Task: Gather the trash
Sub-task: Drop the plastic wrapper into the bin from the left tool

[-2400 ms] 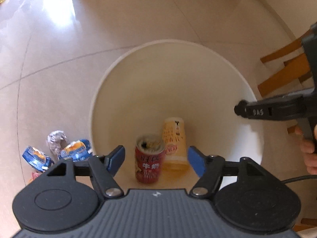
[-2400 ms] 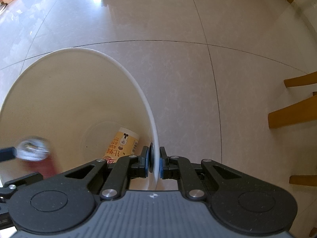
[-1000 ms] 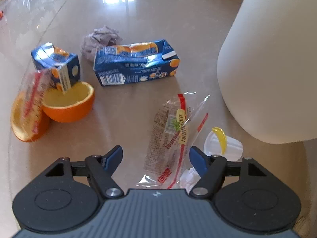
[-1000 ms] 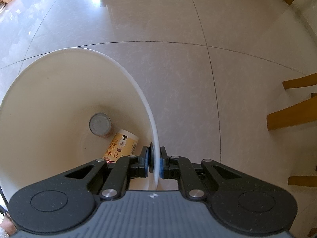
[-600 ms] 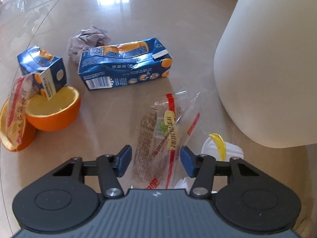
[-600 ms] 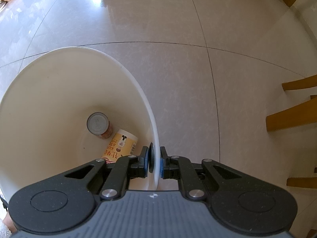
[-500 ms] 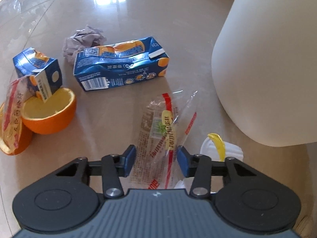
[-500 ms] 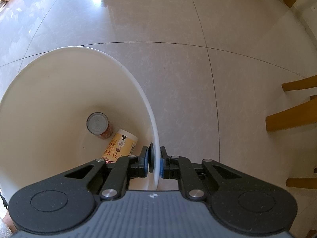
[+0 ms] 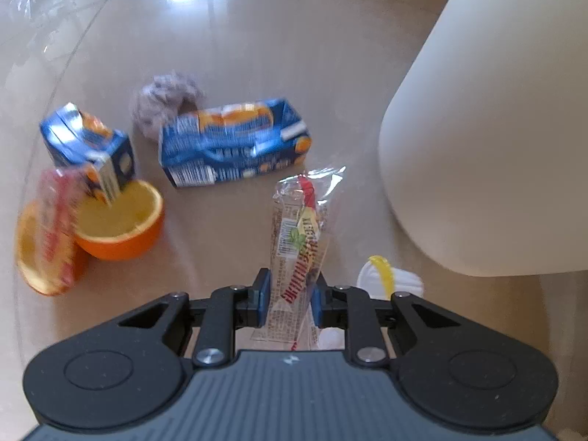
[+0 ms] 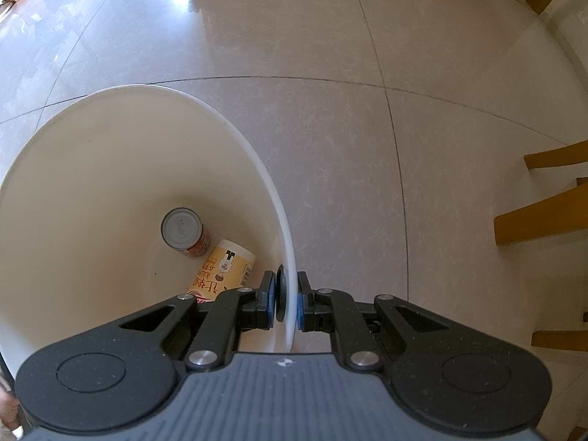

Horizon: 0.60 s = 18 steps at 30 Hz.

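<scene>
Two tongs busy: my left gripper [image 9: 287, 297] has just closed on the clear snack wrapper [image 9: 299, 242], lifting it off the floor beside the bin [image 9: 488, 139]; my right gripper [image 10: 286, 303] clamps the bin's rim, bin next

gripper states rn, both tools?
Left tool: just closed, shut on the clear snack wrapper.
Right tool: shut on the white bin's rim.

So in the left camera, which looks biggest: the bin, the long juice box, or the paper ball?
1. Bin, by far.
2. Long juice box.
3. Paper ball.
The ball lies farthest from the camera, so it may look smaller than it is.
</scene>
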Tool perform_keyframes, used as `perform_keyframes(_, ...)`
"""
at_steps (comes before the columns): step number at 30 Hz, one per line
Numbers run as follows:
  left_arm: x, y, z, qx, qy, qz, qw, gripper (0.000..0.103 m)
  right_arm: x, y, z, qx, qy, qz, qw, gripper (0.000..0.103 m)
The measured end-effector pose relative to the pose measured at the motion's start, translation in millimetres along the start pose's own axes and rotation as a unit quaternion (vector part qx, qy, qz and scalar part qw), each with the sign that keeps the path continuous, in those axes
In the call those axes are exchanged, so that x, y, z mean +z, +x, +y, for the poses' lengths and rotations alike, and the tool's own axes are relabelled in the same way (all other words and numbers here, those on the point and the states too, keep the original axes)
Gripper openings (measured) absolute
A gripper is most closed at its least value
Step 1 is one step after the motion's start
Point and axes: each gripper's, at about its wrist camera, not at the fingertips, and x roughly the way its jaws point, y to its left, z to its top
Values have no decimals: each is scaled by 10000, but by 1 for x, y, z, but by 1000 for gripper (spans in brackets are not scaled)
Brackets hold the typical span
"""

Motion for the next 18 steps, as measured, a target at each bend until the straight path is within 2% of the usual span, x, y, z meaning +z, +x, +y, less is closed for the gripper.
perform_keyframes(4,14,-35,0,53,341,53,9994,21,1,2,0,-1,12,24,10000,13)
perform_keyframes(11,36,-121,-10,25,984,110,9951,20,1,3,-1,11,-22,48,10000,13)
perform_keyframes(18,73,-203,-50,-229,1481,-214,9885,21,4,5,0,25,10,165,9999,12)
